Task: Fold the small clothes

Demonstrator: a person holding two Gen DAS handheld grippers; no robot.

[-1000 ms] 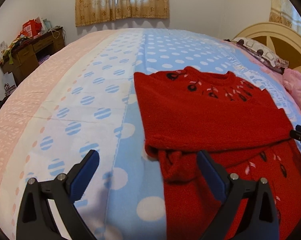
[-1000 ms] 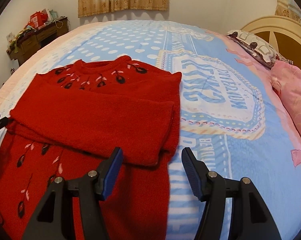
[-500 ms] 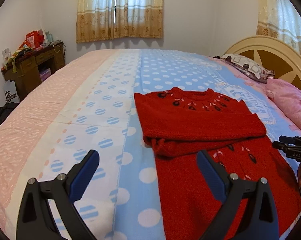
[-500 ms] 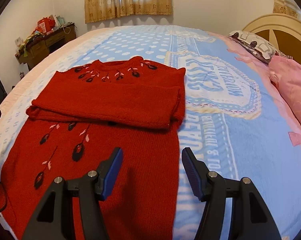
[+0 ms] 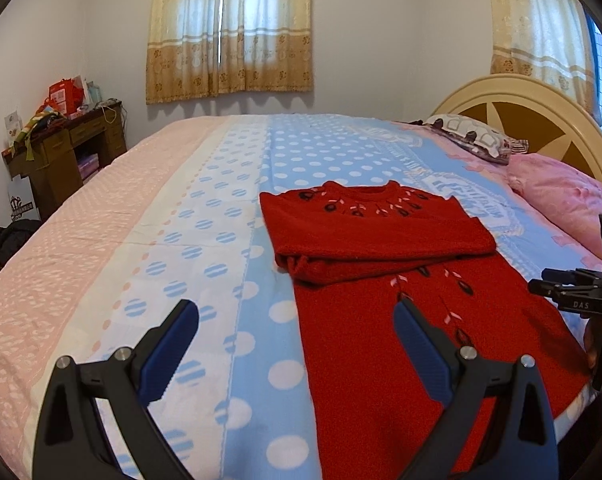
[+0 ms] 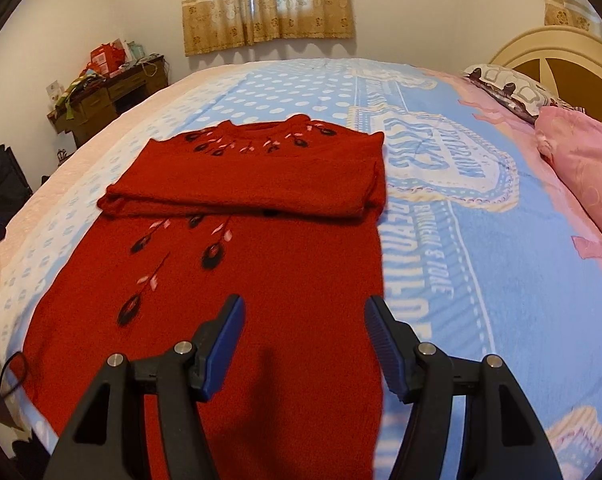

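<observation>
The red knit sweater (image 6: 261, 280) before me, embroidered with dark and pink leaf sprigs, lies flat on the bed cover (image 6: 481, 260) with its hem toward the near edge, neckline toward the far edge, and both sleeves folded across the chest in a stacked band.

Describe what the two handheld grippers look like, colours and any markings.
Both the left gripper and right gripper have black angular frames with silver pivot bolts and ribbed blue finger pads. Seen from the left wrist view, the right gripper's body shows white "DAS" lettering and a green indicator light.
</observation>
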